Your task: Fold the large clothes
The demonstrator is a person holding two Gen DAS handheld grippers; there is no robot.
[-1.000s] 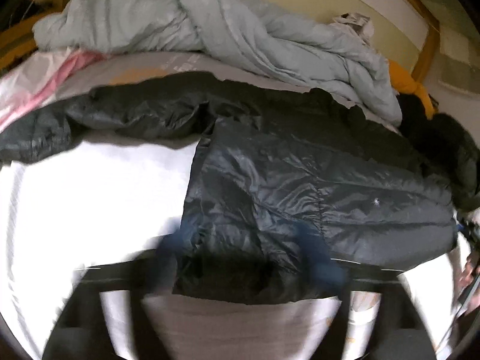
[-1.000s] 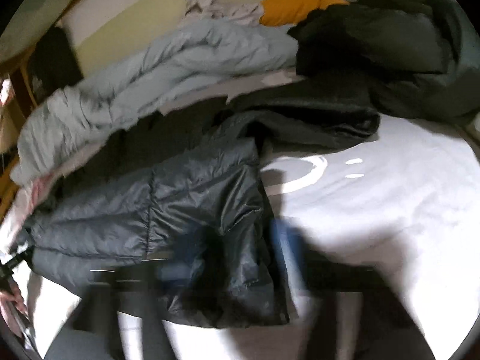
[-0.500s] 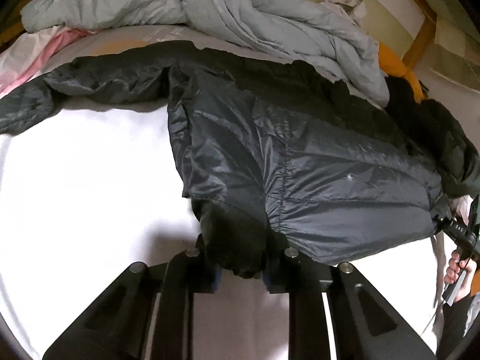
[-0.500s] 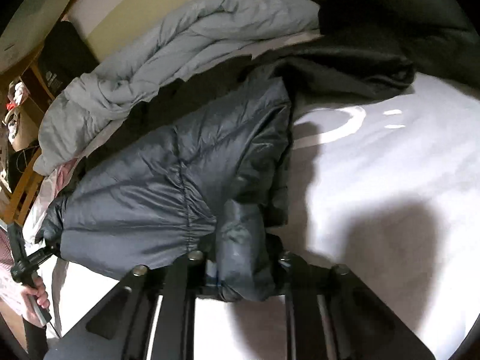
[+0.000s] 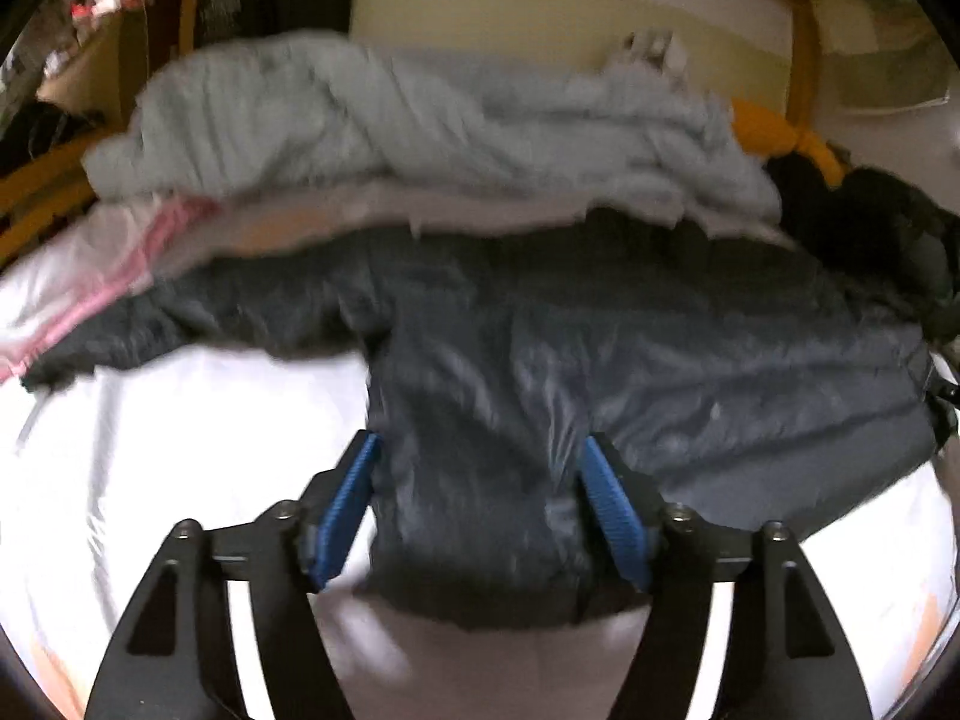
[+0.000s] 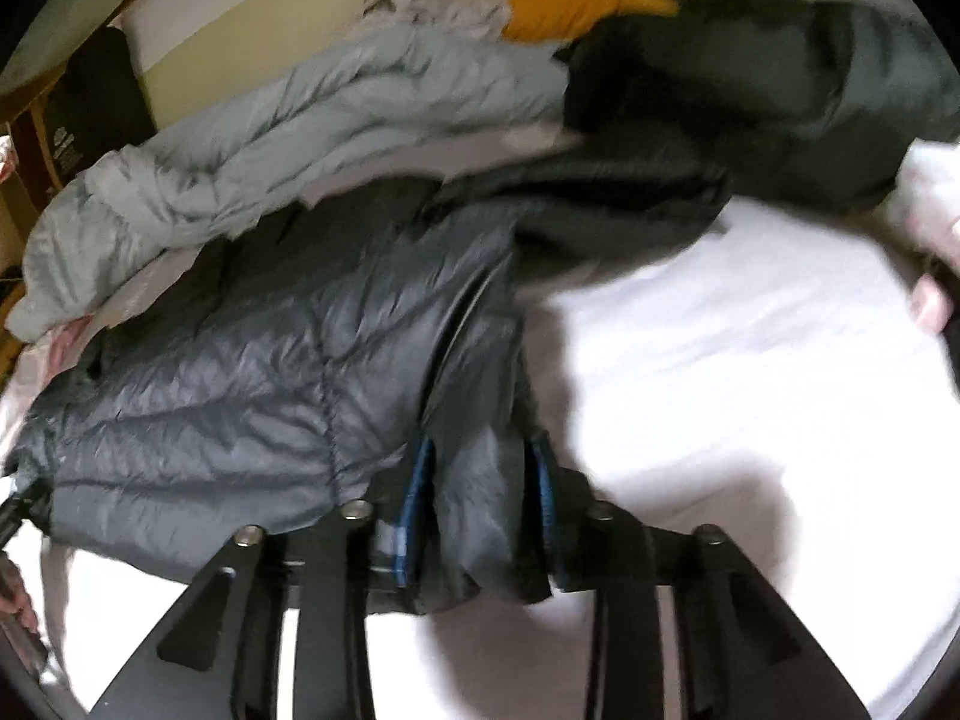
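Note:
A dark grey puffer jacket [image 5: 660, 372] lies spread on the white bed sheet [image 5: 180, 450], its sleeves stretched out to the sides. My left gripper [image 5: 480, 468] stands open, its blue pads [image 5: 345, 504] apart on either side of the jacket's near hem corner. In the right wrist view the same jacket [image 6: 240, 372] lies to the left. My right gripper [image 6: 480, 480] has its blue pads [image 6: 414, 510] partly apart with a fold of the hem between them.
A pale grey-blue duvet [image 5: 420, 132] is heaped behind the jacket, with a pink cloth [image 5: 138, 264] at the left. A dark green coat [image 6: 780, 78] and an orange garment [image 6: 564, 12] lie at the back right. A wooden bed frame [image 5: 804, 60] and wall stand behind.
Both grippers have opened off the jacket's hem, the left one wide. The jacket has been drawn nearer and flatter on the sheet.

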